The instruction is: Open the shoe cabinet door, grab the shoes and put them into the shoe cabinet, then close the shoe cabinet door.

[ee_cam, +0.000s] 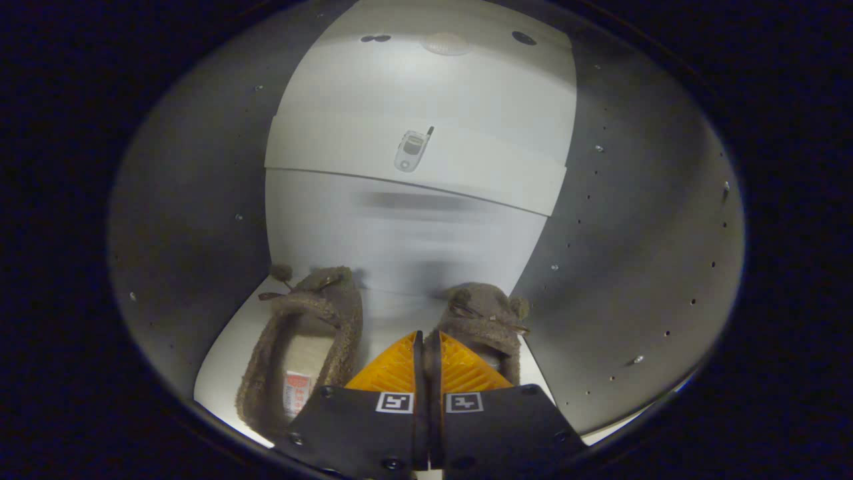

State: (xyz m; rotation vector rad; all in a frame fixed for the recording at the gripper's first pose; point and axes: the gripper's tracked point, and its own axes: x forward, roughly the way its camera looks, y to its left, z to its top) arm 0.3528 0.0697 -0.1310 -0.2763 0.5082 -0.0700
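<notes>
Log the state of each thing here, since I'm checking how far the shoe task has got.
gripper: fingers closed together, nothing between them.
left slipper: resting on the cabinet floor, toe toward the back.
right slipper: on the floor, partly behind the fingers.
cabinet: door open; gripper looks inside.

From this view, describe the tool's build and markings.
The tool has two wedge-shaped fingers with ribbed faces that taper toward their tips. Each sits on a flat black plate fastened with dark round screws. Each plate carries a small square black-and-white marker near its inner edge. No cables are in sight.
</notes>
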